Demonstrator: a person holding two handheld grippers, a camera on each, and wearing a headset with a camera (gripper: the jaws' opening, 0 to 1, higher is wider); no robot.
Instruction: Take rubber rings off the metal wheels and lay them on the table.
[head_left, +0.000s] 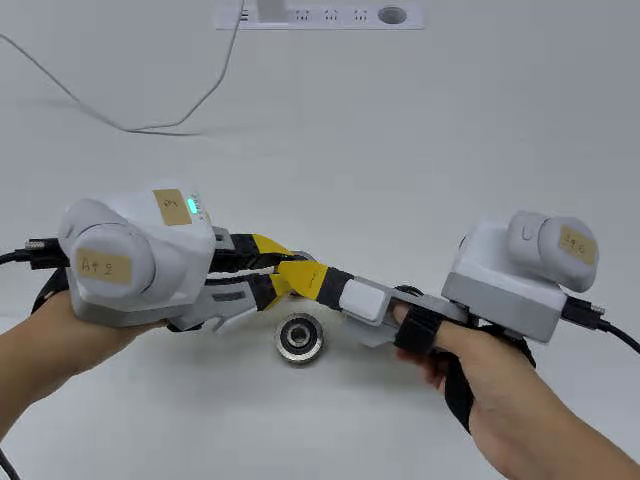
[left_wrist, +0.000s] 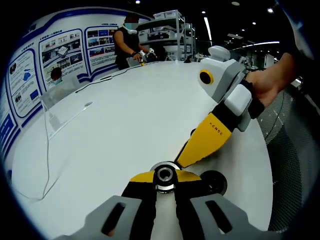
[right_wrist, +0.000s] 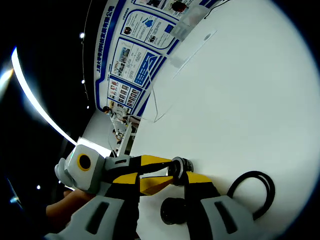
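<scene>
- Head view: the left gripper (head_left: 283, 268) and right gripper (head_left: 310, 282) meet tip to tip above the table (head_left: 420, 150), toward its near edge. A second wheel (head_left: 300, 338) lies on the table just below them.
- Left gripper view: its jaws are clamped on the metal wheel (left_wrist: 165, 176), lifted off the table. The right gripper's yellow jaw touches the rim from the upper right. This clamp should hold firm and leave the rim free.
- Right gripper view: its jaws stand narrow, flanking the held wheel; I cannot tell whether they pinch anything. A loose rubber ring (right_wrist: 252, 192) lies flat beside the second wheel. Better to catch the ring's edge, peel away from the left gripper, and lay it there.
</scene>
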